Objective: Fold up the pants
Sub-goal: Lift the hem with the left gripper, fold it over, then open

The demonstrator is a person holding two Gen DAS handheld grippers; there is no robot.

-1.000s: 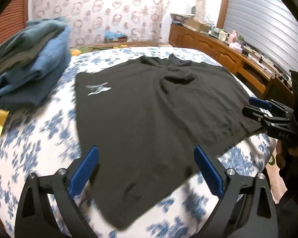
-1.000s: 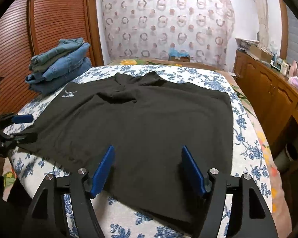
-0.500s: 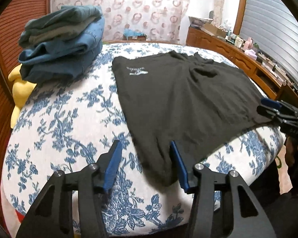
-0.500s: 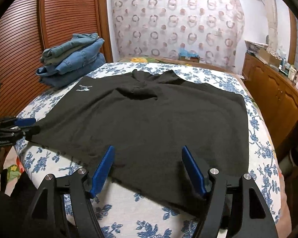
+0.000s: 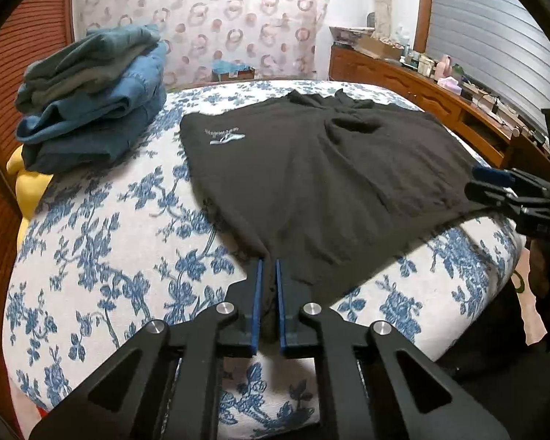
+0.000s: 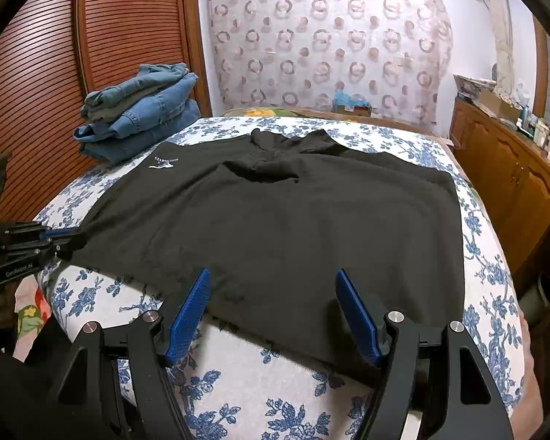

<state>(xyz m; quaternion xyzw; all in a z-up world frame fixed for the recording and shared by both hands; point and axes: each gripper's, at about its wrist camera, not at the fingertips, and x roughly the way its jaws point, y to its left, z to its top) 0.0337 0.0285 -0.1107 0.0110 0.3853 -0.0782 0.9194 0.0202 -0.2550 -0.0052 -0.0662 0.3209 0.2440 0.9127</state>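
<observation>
Left wrist view: the left hand-held gripper has its blue pads pressed almost together on the near corner of the black pants, a sliver of dark cloth showing between them. Right wrist view: the right hand-held gripper is spread wide, its blue fingers straddling the near hem of the same garment without gripping it; whether they touch the cloth cannot be told.

The pants lie spread flat across the middle of the bed, near hem at the bed's edge, far end bunched toward the patterned curtain. Its broad span runs from side to side across the bed, though the fisheye may distort this. A small white logo sits at the far left corner.

A stack of folded jeans rests on the bed's far left, just beside the garment. A yellow item peeks out beneath that stack. A wooden louvred wardrobe stands behind, and a cluttered wooden dresser lines the right wall.
</observation>
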